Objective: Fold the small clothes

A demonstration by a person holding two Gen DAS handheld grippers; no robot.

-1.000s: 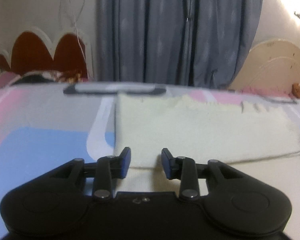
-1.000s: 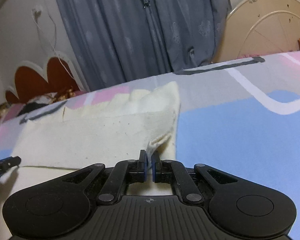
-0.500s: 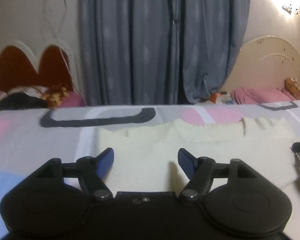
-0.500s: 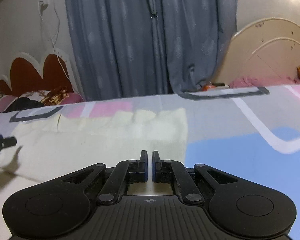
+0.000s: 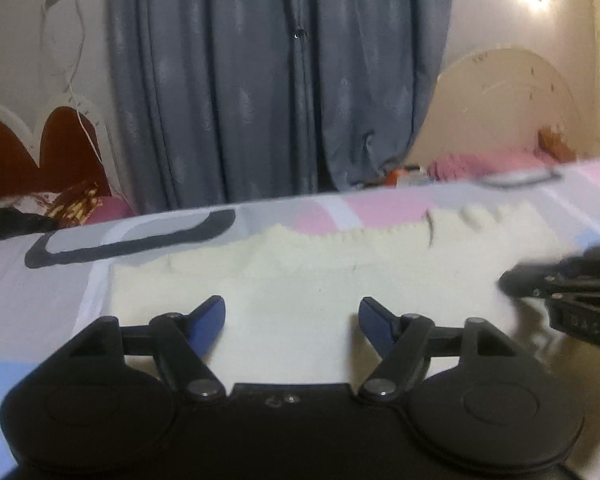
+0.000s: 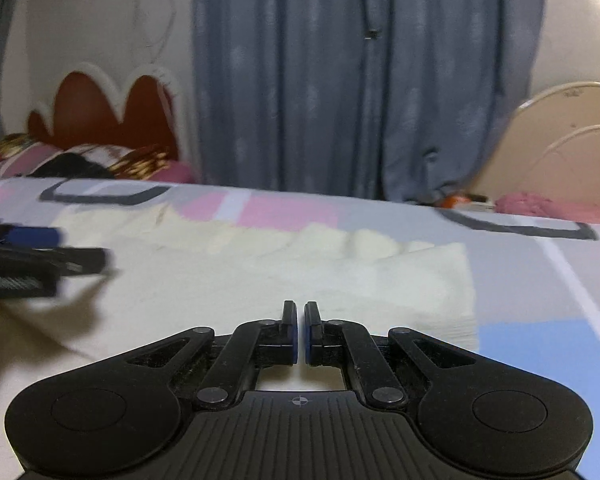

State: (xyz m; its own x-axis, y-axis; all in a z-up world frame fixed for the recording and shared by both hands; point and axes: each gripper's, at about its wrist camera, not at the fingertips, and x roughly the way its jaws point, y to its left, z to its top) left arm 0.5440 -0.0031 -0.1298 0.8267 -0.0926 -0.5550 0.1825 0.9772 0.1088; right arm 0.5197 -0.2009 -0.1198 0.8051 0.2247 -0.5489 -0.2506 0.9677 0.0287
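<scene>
- Left wrist view: the left gripper (image 5: 292,314) has its jaws spread wide, nothing between them, over the near part of the cream garment (image 5: 300,292).
- The garment lies flat on the patterned bed sheet (image 5: 40,280). Its left edge runs straight, just left of the left finger; its scalloped far edge lies towards the far side of the bed.
- Bare sheet lies to the left and beyond the garment. At the right, the right gripper (image 5: 512,282) reaches in over the garment's right part, blurred.
- Right wrist view: the right gripper (image 6: 300,330) has its jaws drawn nearly together with only a thin slit between them, holding nothing, above the garment (image 6: 260,280).
- The garment's right edge falls just right of the fingers; open sheet (image 6: 540,280) extends to the right of it.
- The left gripper (image 6: 60,248) enters from the left, blurred, over the garment.
- Behind the bed: grey-blue curtains (image 6: 360,80), a scalloped red headboard (image 6: 108,116) at far left, a cream headboard (image 6: 572,148) at far right.
</scene>
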